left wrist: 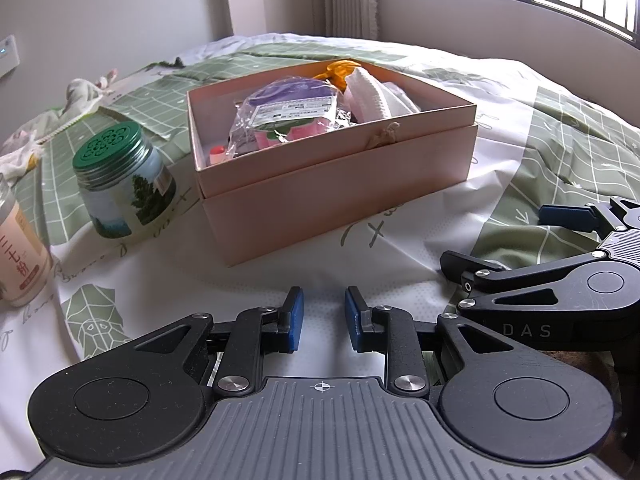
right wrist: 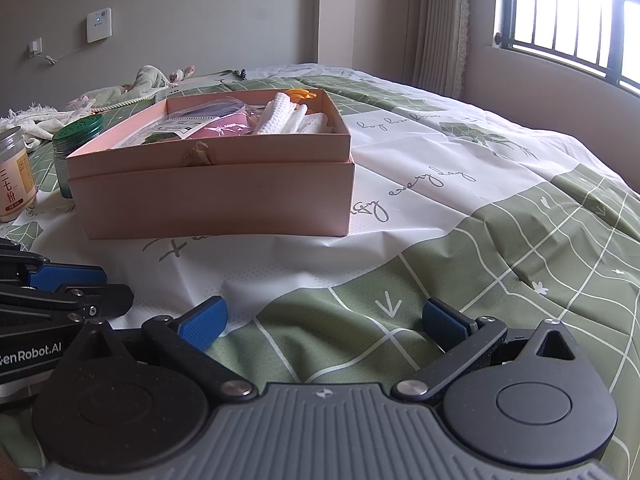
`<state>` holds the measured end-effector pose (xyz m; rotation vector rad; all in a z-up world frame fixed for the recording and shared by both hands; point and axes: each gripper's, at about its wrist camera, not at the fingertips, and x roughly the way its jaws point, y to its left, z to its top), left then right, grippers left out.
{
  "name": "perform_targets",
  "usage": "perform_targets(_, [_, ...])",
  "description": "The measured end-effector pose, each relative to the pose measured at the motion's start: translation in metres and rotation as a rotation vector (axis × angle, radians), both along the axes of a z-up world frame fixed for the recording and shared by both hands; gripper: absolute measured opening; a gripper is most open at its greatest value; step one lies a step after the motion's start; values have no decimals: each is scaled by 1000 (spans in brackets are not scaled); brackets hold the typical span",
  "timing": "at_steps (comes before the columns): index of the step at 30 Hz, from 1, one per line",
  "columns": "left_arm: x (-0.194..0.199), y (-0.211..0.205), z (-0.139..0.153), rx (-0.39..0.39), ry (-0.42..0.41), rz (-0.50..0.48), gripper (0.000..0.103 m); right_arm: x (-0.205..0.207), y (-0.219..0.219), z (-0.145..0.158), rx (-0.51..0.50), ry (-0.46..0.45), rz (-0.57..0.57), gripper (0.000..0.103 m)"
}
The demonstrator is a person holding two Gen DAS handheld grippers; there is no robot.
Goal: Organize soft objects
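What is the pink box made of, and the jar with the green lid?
The pink box looks like matte cardboard: flat stiff walls, sharp folded corners, no shine. The jar seems to be clear glass or hard plastic, hard to tell which, wrapped in a glossy printed label; its green lid looks like moulded plastic with punched holes.
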<state>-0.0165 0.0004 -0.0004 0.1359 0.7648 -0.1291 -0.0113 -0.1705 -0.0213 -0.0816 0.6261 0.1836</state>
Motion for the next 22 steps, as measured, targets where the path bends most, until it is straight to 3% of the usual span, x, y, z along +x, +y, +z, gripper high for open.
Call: perform_targets(22, [0,0,1,-7,0,3,28,0,0,0,0,0,0,103])
